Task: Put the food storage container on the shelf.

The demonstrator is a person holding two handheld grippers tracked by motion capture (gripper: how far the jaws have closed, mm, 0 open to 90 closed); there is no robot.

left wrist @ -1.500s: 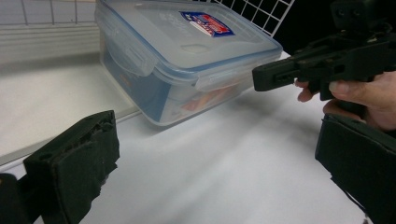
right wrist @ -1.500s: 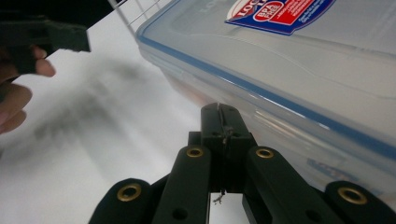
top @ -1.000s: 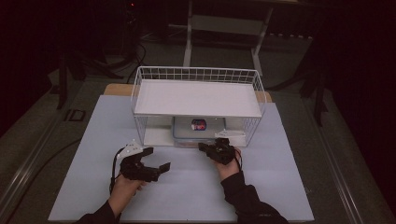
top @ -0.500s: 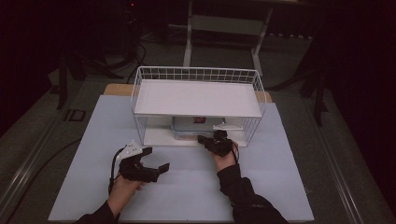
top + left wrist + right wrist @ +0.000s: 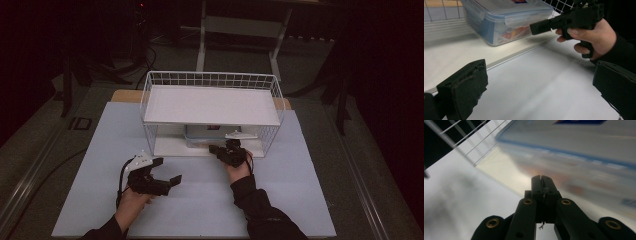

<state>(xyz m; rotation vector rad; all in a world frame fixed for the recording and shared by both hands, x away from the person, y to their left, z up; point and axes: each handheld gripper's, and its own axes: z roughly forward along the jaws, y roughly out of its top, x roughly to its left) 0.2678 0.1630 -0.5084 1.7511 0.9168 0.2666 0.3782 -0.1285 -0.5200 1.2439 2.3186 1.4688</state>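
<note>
where the wire rack [image 5: 212, 80] keeps its lower shelf [image 5: 172, 146], a clear plastic food box [image 5: 200, 135] with a blue-edged snap lid lies flat, roughly at the middle of that shelf and under the white upper shelf [image 5: 210, 105]. its long axis runs across the table, side to side in the high view, with one long side turned toward the person; in the left gripper view the box [image 5: 506, 20] shows a locking flap on its near end and something orange and pale inside through the wall. just in front of it sits the right gripper [image 5: 220, 150], held in the person's right hand [image 5: 240, 167] at the front edge of the lower shelf, pointing toward the box. its jaws are pressed together with nothing between them, as the right gripper view [image 5: 541, 178] shows along the closed tips, with the box wall blurred close ahead; whether the tips touch the box cannot be told. farther out, the left gripper [image 5: 167, 172] rests low over the pale tabletop [image 5: 300, 200], well apart from the rack, its jaws spread wide and empty, pointing toward the right hand. in its own view the two black pads [image 5: 464, 90] stand far apart at either side. dark floor surrounds the table.
</note>
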